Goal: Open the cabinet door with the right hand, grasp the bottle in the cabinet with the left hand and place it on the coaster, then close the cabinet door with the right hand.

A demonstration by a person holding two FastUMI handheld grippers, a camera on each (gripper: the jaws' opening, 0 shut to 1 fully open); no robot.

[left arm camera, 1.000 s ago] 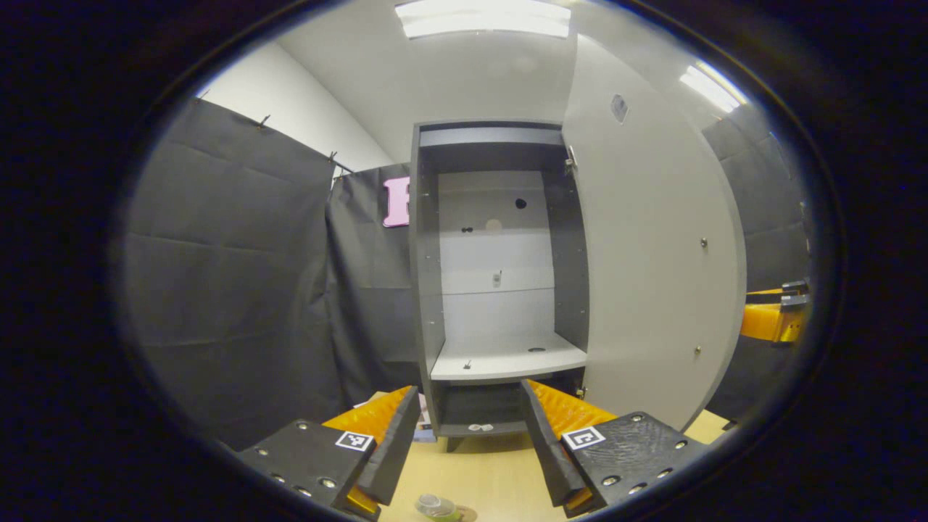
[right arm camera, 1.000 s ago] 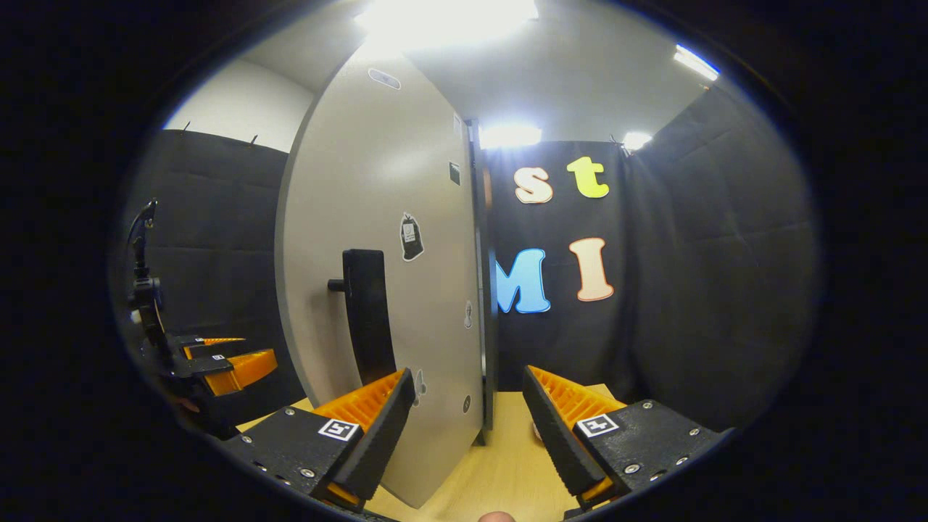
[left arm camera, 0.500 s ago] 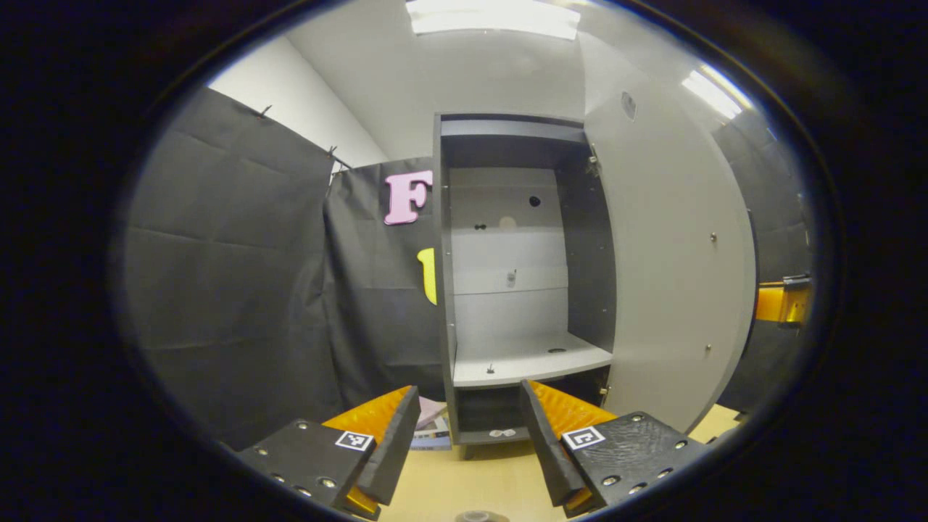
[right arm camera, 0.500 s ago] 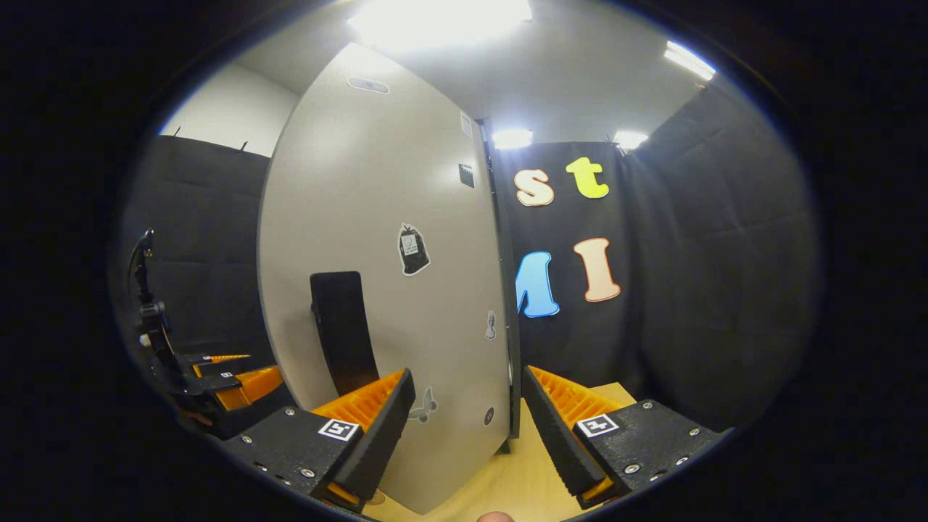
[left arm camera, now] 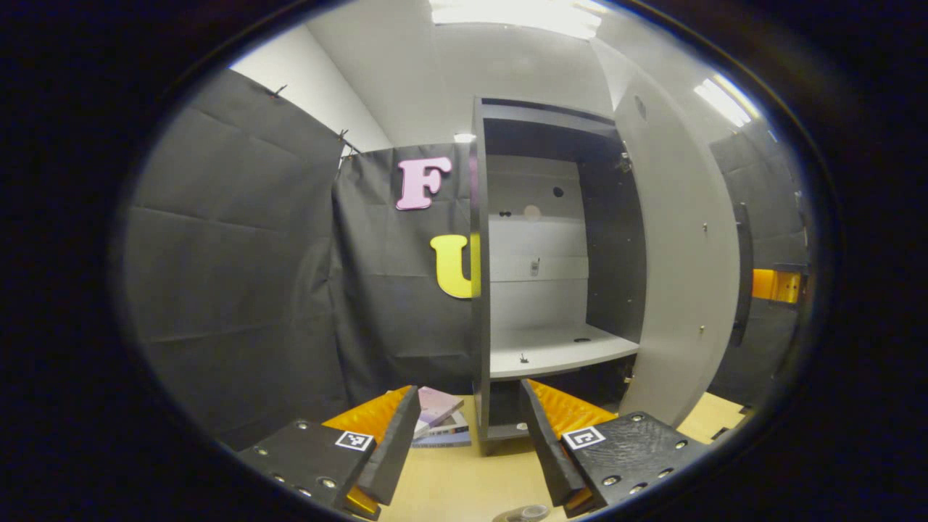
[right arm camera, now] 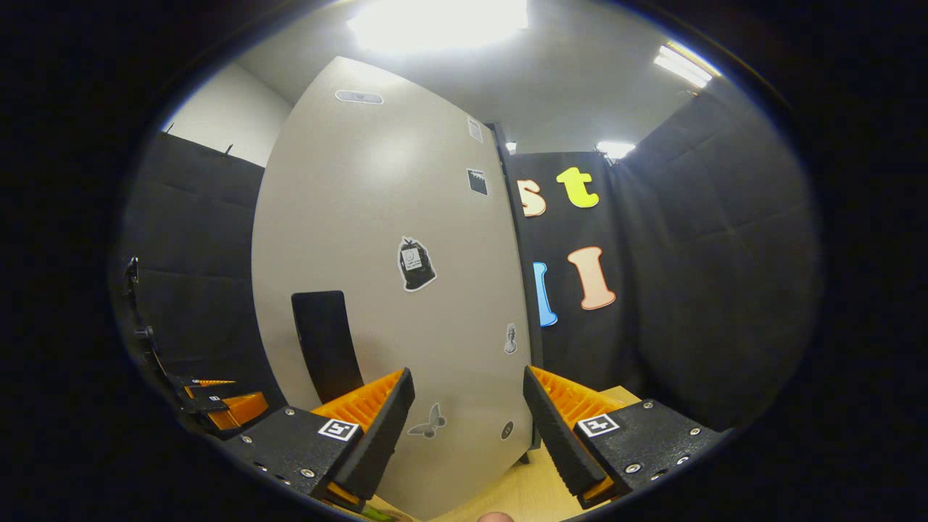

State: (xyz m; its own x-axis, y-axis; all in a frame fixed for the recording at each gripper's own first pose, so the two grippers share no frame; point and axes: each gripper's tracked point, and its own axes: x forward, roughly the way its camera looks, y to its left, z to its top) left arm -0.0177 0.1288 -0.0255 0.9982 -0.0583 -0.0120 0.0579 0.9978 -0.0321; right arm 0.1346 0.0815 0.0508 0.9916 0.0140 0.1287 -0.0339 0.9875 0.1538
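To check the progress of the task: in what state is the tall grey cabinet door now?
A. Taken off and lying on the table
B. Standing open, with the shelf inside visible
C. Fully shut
B: in the left gripper view the tall grey cabinet door stands swung out, showing the pale shelf inside.

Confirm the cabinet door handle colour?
Black handle on the pale grey door; clearest in the right gripper view.

One cabinet [left arm camera: 551, 246] — one door [right arm camera: 391, 290] — two books [left arm camera: 437, 417]
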